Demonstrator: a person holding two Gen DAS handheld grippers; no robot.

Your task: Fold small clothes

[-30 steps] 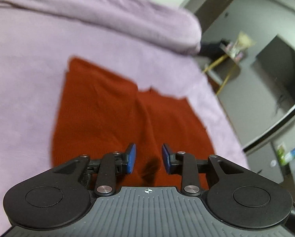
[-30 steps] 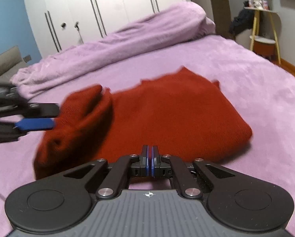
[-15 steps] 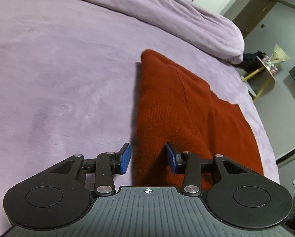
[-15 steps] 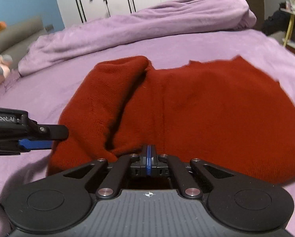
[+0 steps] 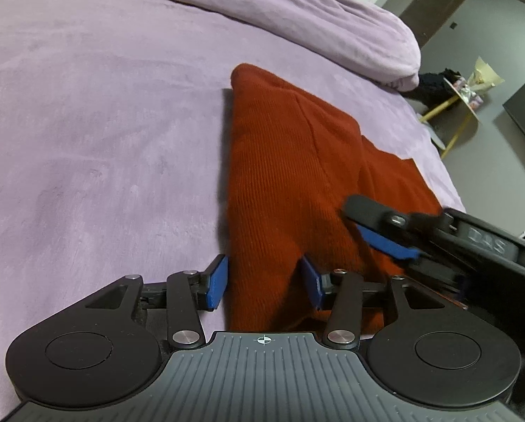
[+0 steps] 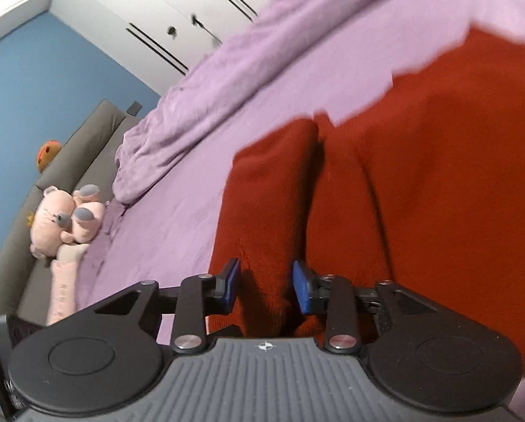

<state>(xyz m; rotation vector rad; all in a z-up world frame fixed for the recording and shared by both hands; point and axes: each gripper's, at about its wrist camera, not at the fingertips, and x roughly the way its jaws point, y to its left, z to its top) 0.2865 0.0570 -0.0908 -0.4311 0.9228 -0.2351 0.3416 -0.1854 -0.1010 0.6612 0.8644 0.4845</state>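
Note:
A rust-red knit sweater [image 5: 283,176] lies partly folded on the lilac bed, with a thick folded strip along its left side. My left gripper [image 5: 264,283] is open and straddles the near end of that strip, with the cloth between its blue pads. In the right wrist view the same sweater [image 6: 420,176] fills the right half. My right gripper [image 6: 266,286] is open, low over the sweater's near edge, with the folded ridge between its pads. The right gripper also shows in the left wrist view [image 5: 396,246], just right of my left one.
The lilac bed cover [image 5: 86,123] stretches left, with a rolled duvet [image 5: 297,17] at the back. A pink plush toy [image 6: 62,218] lies on a grey sofa [image 6: 86,147] to the left. A yellow-legged side table [image 5: 462,105] stands beyond the bed's right edge.
My right gripper has opened from shut and tilted and swung in next to my left one over the sweater's near left edge. The left gripper has stayed open at the folded strip.

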